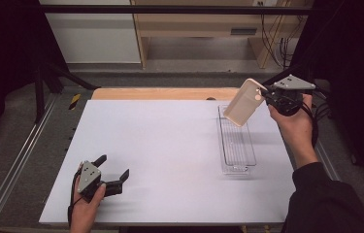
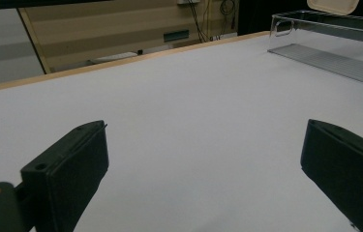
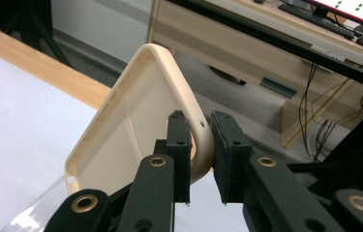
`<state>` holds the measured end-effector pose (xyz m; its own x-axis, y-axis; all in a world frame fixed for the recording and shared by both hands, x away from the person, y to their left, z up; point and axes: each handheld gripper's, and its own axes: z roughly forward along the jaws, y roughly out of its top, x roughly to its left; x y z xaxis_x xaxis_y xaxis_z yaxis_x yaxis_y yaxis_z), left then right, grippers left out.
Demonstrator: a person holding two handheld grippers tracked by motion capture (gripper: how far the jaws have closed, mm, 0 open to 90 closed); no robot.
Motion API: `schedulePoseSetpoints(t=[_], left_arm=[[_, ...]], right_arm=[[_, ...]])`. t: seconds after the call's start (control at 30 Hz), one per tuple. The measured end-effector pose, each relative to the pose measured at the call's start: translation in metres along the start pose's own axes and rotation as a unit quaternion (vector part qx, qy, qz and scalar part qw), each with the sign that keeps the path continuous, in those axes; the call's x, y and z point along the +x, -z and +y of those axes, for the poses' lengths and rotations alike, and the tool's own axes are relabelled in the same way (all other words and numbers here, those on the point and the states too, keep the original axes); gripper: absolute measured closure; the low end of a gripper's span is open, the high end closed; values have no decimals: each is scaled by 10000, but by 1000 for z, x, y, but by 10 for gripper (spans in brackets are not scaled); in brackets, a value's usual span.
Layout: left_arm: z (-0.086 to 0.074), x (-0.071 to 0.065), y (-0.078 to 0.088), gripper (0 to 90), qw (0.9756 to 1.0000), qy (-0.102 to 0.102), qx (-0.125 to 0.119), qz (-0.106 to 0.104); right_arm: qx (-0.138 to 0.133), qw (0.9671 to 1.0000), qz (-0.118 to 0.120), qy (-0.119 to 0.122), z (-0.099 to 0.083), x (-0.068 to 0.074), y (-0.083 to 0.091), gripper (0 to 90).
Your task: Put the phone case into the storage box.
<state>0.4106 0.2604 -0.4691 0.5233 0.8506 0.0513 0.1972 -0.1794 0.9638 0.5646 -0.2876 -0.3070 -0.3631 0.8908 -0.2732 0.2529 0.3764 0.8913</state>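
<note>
I have the right gripper (image 1: 266, 95) clamped on the rim of the beige lid (image 1: 243, 103); the lid hangs tilted beyond its fingers, over the far end of the clear container (image 1: 236, 141). My left gripper (image 1: 113, 172) rests on the tabletop (image 1: 170, 145), fingers spread wide, nothing between them.

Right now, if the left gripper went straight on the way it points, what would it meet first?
Probably nothing: the left gripper has bare white table ahead to the far edge. The clear tray lies off to the right of that line.
</note>
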Motion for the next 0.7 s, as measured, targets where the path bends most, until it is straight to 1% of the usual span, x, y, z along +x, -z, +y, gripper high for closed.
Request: schedulePoseSetpoints(t=[0.13,0.27,0.33,0.5,0.7], left_arm=[[1,-1,0,32,10000,-14,-37,-13],[3,0,-3,32,9999,-159,-53,5],[3,1,-5,32,9998,-187,-63,12],[2,2,-9,32,9999,-103,-56,-62],[3,0,-8,33,9999,-35,-101,-125]], right_arm=[[204,9997,-76,69,-5,0,-11,784],[318,9993,-73,173,-9,4,-24,784],[348,9991,-70,214,-9,6,-30,784],[470,9985,-27,296,-13,13,-45,784],[595,9975,-6,386,-18,18,-58,784]])
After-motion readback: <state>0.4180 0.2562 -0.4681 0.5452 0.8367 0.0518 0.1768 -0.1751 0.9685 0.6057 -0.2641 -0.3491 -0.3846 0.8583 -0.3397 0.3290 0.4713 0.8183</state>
